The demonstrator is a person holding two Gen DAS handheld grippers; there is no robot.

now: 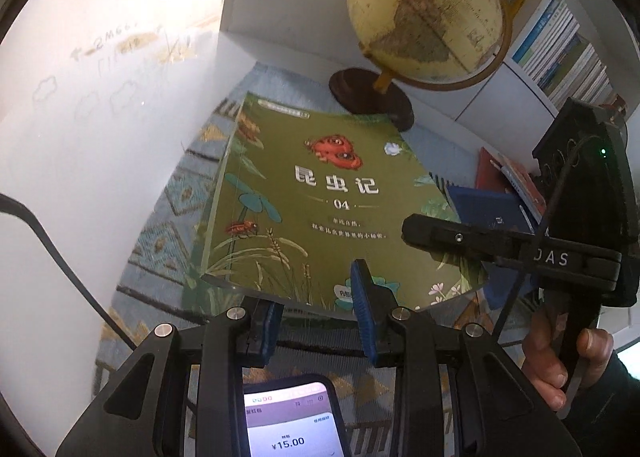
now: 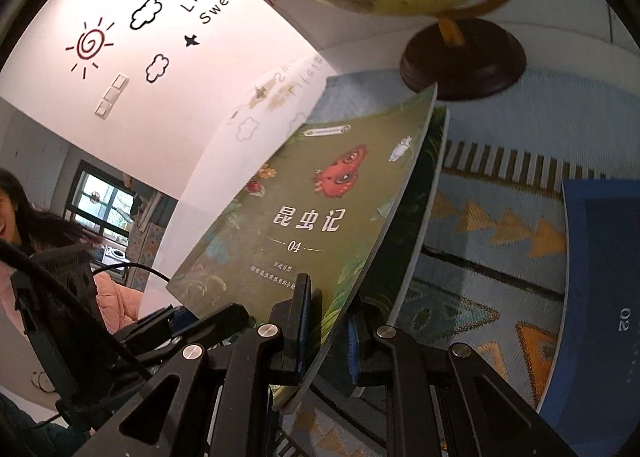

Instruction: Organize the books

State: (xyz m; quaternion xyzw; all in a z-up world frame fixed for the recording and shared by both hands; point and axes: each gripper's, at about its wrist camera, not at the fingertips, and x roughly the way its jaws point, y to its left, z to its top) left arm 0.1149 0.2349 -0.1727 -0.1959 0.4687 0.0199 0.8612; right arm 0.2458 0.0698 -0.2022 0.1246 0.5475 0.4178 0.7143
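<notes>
While both claws bear on the glossy green insect-cover paperback book (image 1: 320, 197), it hangs tilted over the blue-and-tan patterned woven cloth (image 1: 168, 225) on the desk, its far corner close to the dark wooden base of the yellowed antique-style globe (image 1: 424, 9).

Right claw (image 2: 326, 325): closed tight on the book's near edge, one pad on the cover, the other behind it.

Left claw (image 1: 320, 321): nearly closed at the lower edge; one blue pad (image 1: 364, 297) lies over the cover. The other sits at or below the edge, so a true pinch cannot be confirmed from the frames.

Judgement on the step: keep the two claws moving together so the thin cover does not bow, and steer the far corner clear of the globe base.

View differences: the left wrist view alone shows the white shelf compartments with rows of upright books (image 1: 560, 49), the likely destination, plus the person's hand (image 1: 568, 357) on the right handle. The right wrist view alone shows the cover's curved edge profile and a dark blue book (image 2: 600, 277) lying flat on the cloth.
</notes>
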